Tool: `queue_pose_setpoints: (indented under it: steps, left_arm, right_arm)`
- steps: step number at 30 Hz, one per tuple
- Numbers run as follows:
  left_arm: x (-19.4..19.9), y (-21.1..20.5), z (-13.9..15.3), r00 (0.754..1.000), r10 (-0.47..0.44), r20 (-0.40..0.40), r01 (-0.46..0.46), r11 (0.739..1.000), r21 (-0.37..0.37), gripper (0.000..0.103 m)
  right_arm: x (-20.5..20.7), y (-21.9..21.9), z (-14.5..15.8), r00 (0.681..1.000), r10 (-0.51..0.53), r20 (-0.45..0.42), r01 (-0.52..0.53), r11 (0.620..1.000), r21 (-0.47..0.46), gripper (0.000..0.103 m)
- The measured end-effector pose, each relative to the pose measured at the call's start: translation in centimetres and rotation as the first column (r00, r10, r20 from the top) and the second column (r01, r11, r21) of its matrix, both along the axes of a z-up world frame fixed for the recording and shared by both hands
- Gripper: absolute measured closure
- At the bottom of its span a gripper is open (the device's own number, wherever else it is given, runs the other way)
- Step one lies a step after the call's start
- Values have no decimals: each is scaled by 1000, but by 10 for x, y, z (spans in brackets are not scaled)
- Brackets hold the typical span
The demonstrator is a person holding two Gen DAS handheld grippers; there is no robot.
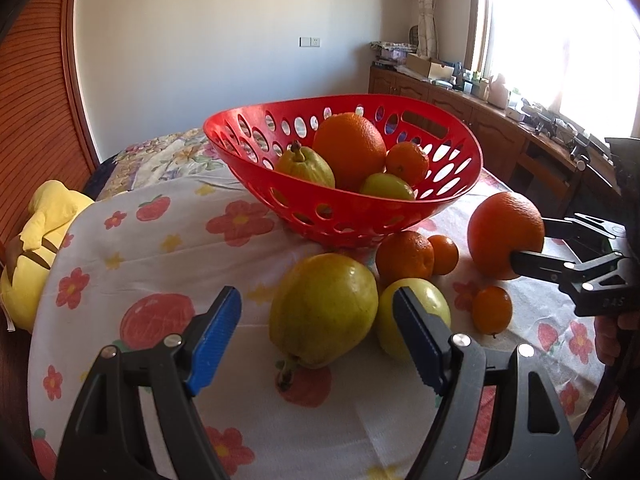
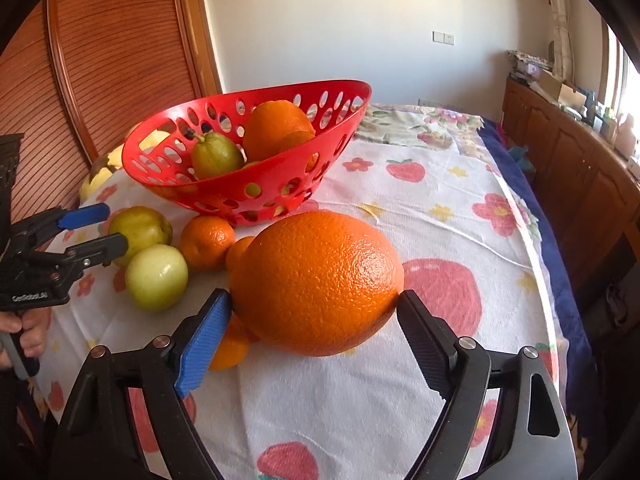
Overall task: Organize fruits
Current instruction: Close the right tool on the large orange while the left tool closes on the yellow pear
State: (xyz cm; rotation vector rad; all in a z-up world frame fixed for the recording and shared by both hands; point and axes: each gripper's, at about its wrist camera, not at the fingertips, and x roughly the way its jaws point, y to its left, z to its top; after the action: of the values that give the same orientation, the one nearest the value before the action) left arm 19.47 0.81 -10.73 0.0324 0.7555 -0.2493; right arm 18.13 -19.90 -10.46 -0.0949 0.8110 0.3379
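While the right gripper (image 2: 314, 306) pinches the big orange (image 2: 316, 280) between its jaws at the frame's middle, the left gripper (image 1: 316, 312) hangs with jaws spread over the pear (image 1: 322, 308), below the red basket (image 1: 460, 188).

The big orange (image 2: 318, 280) has a pebbled, faintly shiny rind, while the pear (image 1: 322, 310) and the pale green apple (image 2: 157, 277) look smooth and waxy with soft highlights. The red basket (image 1: 448, 204) is glossy moulded plastic pierced with oval holes, and it sits on a matt, slightly nubbly printed cloth (image 2: 400, 400) that wrinkles over the bench. Each claw (image 1: 318, 336) is matt black plastic with bright metal rivets, with ribbed pads, one blue (image 2: 202, 344), and behind stands a ribbed, varnished wooden door (image 2: 120, 52).
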Motion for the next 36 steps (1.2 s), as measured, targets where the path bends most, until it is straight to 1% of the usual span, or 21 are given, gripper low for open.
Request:
queue_pose_setpoints:
  steps: [2, 5, 11, 15, 17, 20, 22, 25, 26, 29, 32, 36]
  left_arm:
    - [4, 0, -1, 1000, -1, -8, 1, 1000, 6, 24]
    - [11, -1, -4, 1000, 4, -18, -3, 999, 34, 24]
    - [15, -2, -6, 999, -16, -32, 17, 999, 36, 25]
    - [18, 2, -7, 998, -21, -53, 21, 1000, -5, 25]
    - [21, 5, -8, 998, -22, -66, 21, 1000, -23, 23]
    - [20, 3, -7, 998, -29, -62, 28, 1000, -11, 23]
    - [18, 2, -6, 998, -38, -57, 37, 999, -6, 28]
    - [17, 2, -6, 996, -58, -62, 56, 998, -25, 36]
    - [16, 2, -6, 996, -64, -65, 62, 998, -32, 37]
    - [16, 3, -6, 996, -65, -65, 63, 997, -36, 36]
    - [20, 5, -6, 996, -57, -73, 54, 998, -45, 29]
    - [22, 6, -7, 995, -64, -77, 60, 997, -51, 28]
  right_arm:
    - [-1, -1, 0, 1000, -3, 1, 3, 1000, 3, 16]
    - [-1, 0, -1, 1000, -7, 4, 7, 1000, 7, 16]
    - [4, -1, 0, 1000, -6, -9, 6, 1000, 17, 14]
    - [8, 3, 2, 1000, -2, -7, 2, 1000, 0, 14]
    - [11, 5, 2, 1000, 0, -8, 0, 1000, -6, 12]
    - [17, 7, 2, 1000, -3, -18, 3, 1000, -11, 10]
    - [21, 8, 1, 1000, -1, -22, 0, 1000, -11, 10]
    - [25, 9, -1, 1000, 4, -30, -4, 1000, -9, 8]
    - [26, 9, -2, 999, 6, -34, -6, 1000, -8, 7]
    - [29, 10, -5, 999, 6, -44, -6, 1000, -9, 6]
    - [32, 12, -7, 999, 1, -52, -2, 1000, -19, 5]
    - [38, 12, -12, 998, -4, -63, 2, 999, -33, 5]
